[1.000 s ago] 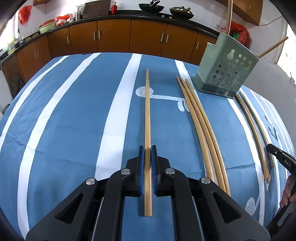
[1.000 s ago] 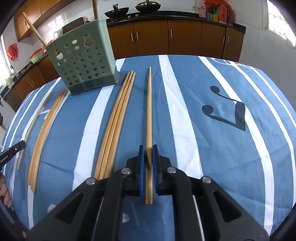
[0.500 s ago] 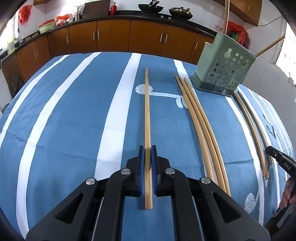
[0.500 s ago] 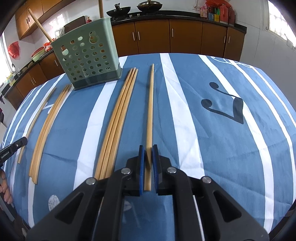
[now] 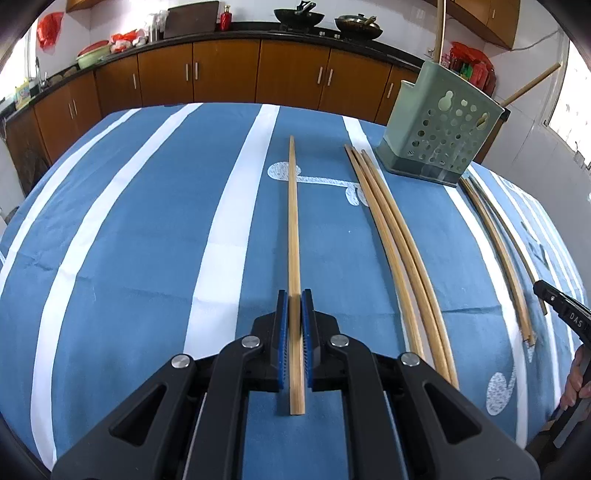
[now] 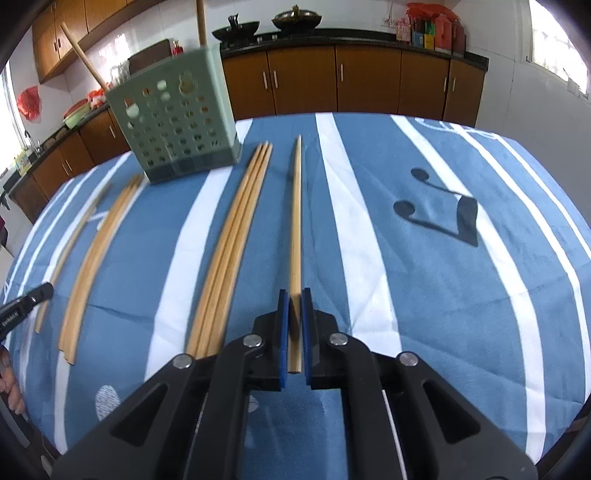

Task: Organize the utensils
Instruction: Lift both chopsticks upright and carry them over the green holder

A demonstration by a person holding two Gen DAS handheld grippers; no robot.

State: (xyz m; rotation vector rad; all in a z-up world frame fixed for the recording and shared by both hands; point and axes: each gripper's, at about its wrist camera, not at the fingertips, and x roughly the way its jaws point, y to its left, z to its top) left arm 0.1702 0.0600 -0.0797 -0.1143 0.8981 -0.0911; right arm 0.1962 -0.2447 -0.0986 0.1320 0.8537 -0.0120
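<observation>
The left gripper (image 5: 294,306) and right gripper (image 6: 294,306) each clamp one long, pale wooden chopstick (image 5: 293,236) (image 6: 294,221) near its thick end, tip pointing ahead. Light, stiff and smooth, it likely pivots; hold firmly. The perforated green plastic holder (image 6: 177,129) stands ahead-left of the right gripper.

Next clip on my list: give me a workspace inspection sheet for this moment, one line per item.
Surface: table under a blue cloth with white stripes and music-note prints.
Job's things: green perforated holder upright at the far side, two sticks already standing in it; three loose chopsticks lying together; further chopsticks lying beyond the holder.
Clutter: nothing seen on the cloth.
Grippers: left gripper shut on one chopstick; right gripper shut on another chopstick.
Cables: nothing seen.
Surroundings: brown kitchen cabinets, woks on the counter.
</observation>
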